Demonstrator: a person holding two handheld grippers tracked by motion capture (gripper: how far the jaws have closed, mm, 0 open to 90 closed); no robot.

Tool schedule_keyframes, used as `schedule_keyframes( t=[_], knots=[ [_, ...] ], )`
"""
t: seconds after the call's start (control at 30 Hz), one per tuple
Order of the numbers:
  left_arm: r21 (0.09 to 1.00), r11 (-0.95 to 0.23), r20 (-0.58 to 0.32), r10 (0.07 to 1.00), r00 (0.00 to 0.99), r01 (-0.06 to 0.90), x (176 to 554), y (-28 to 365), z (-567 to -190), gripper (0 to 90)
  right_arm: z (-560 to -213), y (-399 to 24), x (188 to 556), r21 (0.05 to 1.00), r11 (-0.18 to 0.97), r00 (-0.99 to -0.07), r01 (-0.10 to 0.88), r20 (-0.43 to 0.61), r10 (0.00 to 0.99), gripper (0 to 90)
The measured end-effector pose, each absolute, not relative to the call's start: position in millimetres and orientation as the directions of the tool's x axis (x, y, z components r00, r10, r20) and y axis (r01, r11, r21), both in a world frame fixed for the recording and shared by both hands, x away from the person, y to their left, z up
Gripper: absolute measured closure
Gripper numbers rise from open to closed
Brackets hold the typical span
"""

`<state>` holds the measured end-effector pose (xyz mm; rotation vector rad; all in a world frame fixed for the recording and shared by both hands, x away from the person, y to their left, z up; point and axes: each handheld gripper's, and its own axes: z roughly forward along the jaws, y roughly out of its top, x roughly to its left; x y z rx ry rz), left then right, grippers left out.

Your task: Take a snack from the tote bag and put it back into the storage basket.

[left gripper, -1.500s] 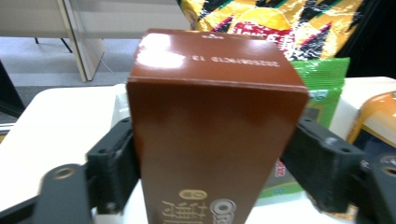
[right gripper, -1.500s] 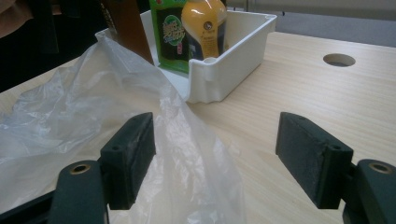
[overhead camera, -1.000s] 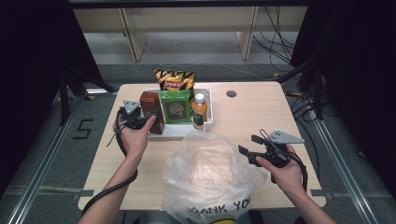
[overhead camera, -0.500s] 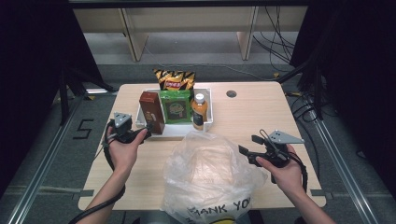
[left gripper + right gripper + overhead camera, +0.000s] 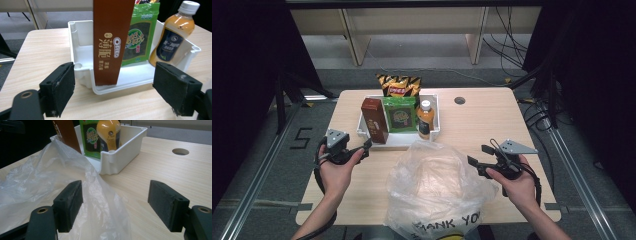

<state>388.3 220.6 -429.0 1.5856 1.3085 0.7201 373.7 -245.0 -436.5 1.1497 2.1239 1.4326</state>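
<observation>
A white bin (image 5: 434,131) at mid-table holds an upright brown Oreo box (image 5: 374,120), a green seaweed packet (image 5: 400,114) and an orange drink bottle (image 5: 425,119). My left gripper (image 5: 363,148) is open just in front of the bin's left corner. In the left gripper view the Oreo box (image 5: 111,40) stands beyond the wide-apart pads of the left gripper (image 5: 117,90), untouched. A clear plastic bag (image 5: 434,192) lies crumpled at the front centre. My right gripper (image 5: 479,156) is open at the bag's right edge; the bag (image 5: 50,182) drapes past the left pad of the right gripper (image 5: 117,202).
A yellow-and-black chip bag (image 5: 399,85) stands behind the bin. A round cable hole (image 5: 459,100) sits in the tabletop right of the bin. Bare wood (image 5: 492,125) stretches to the right. Table legs and cables lie on the floor beyond the far edge.
My left gripper has drawn back from beside the Oreo box toward the near-left of the table. The right gripper and the bag have stayed put.
</observation>
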Motion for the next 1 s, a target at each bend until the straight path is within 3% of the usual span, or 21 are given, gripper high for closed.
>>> schedule_keyframes(
  t=[0.73, 0.77, 1.0],
  knots=[
    [0.892, -0.004, -0.145, 0.945, 0.294, 0.453, 337, 228, -453, 18.2, -437, -245, 375, 0.889, 0.187, -0.634, 0.417, 0.137, 0.762, 28.4],
    [0.890, -0.004, -0.147, 0.944, 0.296, 0.455, 336, 228, -455, 18.3, -437, -246, 376, 0.889, 0.210, -0.621, 0.408, 0.102, 0.777, 28.3],
    [0.885, -0.006, -0.153, 0.941, 0.303, 0.465, 331, 225, -464, 19.1, -438, -245, 375, 0.893, 0.189, -0.634, 0.408, 0.128, 0.763, 28.0]
  ],
)
